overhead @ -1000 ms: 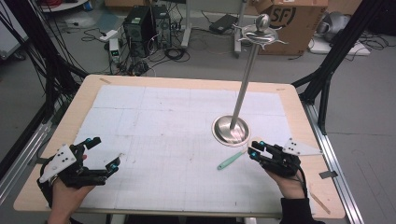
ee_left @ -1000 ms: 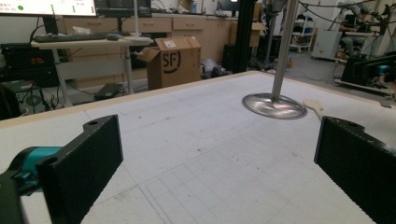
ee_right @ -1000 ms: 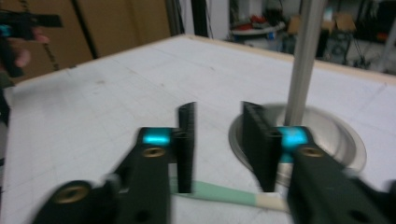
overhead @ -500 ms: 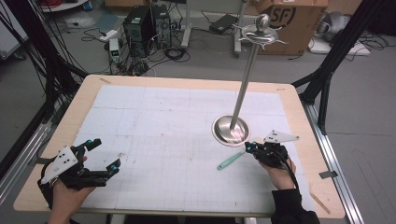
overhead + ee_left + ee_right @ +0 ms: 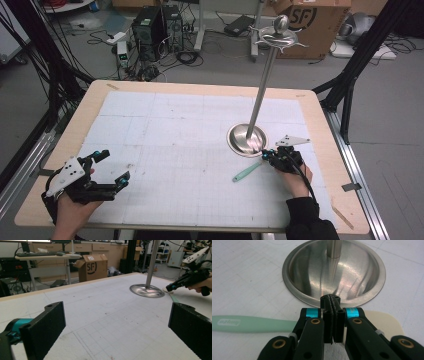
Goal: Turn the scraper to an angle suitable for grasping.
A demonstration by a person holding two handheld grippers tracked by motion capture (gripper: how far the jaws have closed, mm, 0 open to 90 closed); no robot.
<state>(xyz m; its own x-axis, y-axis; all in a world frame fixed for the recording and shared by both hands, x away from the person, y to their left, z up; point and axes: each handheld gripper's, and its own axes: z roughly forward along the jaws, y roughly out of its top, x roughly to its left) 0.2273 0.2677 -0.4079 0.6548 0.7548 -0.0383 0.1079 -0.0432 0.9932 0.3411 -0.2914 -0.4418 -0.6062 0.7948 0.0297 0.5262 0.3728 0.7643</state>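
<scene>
Nearest, the left gripper (image 5: 114,165) rests low on the table (image 5: 175,125) with its jaws wide apart and nothing between them, well apart from the work. Farther in, the right gripper (image 5: 264,154) has its jaws pressed together with nothing seen between them. Its tips hang over the spatula (image 5: 247,171), where the green handle meets the cream blade. The spatula lies flat on the table, just beside the round base of the stand (image 5: 246,140). Beyond, the stand's pole rises to a top ring of hooks (image 5: 278,39), all bare.

Judged from this, the work is at its start. The spatula is not yet grasped or lifted, and hanging it on a hook remains.

Count: two grippers, one spatula, one stand. The number of hooks is too small to tell.
</scene>
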